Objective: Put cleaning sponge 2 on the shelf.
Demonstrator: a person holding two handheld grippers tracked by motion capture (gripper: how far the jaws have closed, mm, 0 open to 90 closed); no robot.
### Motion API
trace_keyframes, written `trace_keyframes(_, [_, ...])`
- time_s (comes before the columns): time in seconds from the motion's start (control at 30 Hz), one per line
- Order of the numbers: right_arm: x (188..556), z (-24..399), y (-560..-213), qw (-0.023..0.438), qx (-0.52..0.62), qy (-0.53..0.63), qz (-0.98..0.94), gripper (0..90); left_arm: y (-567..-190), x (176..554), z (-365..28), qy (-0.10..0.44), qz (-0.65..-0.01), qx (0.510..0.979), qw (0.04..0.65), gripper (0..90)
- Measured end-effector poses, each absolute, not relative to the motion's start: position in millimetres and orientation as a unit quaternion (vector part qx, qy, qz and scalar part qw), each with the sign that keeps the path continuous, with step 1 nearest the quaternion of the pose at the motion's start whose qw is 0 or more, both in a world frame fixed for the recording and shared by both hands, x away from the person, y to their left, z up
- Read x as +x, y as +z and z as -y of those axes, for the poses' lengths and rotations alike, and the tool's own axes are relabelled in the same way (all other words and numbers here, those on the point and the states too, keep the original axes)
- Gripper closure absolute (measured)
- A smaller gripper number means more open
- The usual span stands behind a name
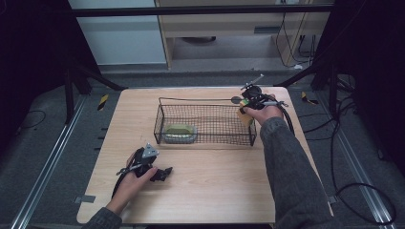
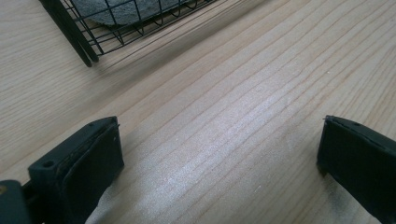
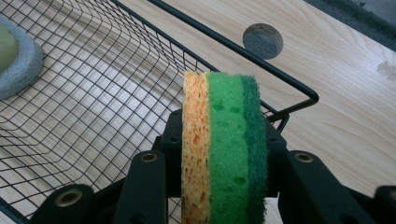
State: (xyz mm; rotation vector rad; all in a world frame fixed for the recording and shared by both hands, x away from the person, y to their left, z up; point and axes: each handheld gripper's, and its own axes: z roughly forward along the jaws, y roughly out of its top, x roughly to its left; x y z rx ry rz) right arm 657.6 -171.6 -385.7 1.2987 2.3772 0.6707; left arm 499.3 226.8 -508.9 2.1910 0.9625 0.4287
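A black wire basket point(image 1: 205, 101) stands on the wooden table point(image 1: 215, 186). Inside it, at the left, lies a grey and green sponge point(image 1: 179, 133) point(image 3: 14, 60). My right gripper point(image 1: 247, 110) point(image 3: 224, 154) hovers at the basket's right end, over its corner, and is shut on two sponges held side by side: an orange one point(image 3: 195, 149) and a green one with a dark scouring side point(image 3: 233, 144). My left gripper point(image 1: 165, 173) point(image 2: 219, 163) rests on the table in front of the basket, jaws wide open, nothing between them.
A round grey cable hole point(image 1: 236, 99) point(image 3: 263, 41) sits in the table just behind the basket's right end. Cables point(image 1: 353, 191) trail off the table's right side onto the floor. Bare wood spans the front of the table.
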Motion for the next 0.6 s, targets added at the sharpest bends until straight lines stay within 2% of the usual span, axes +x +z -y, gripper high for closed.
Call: trace_keyframes(0.6, [659,171,-403,0.172,0.464,0.233,-0.837,64.3,-509,499,-227,0.165,-0.371,0.845,0.349,0.0])
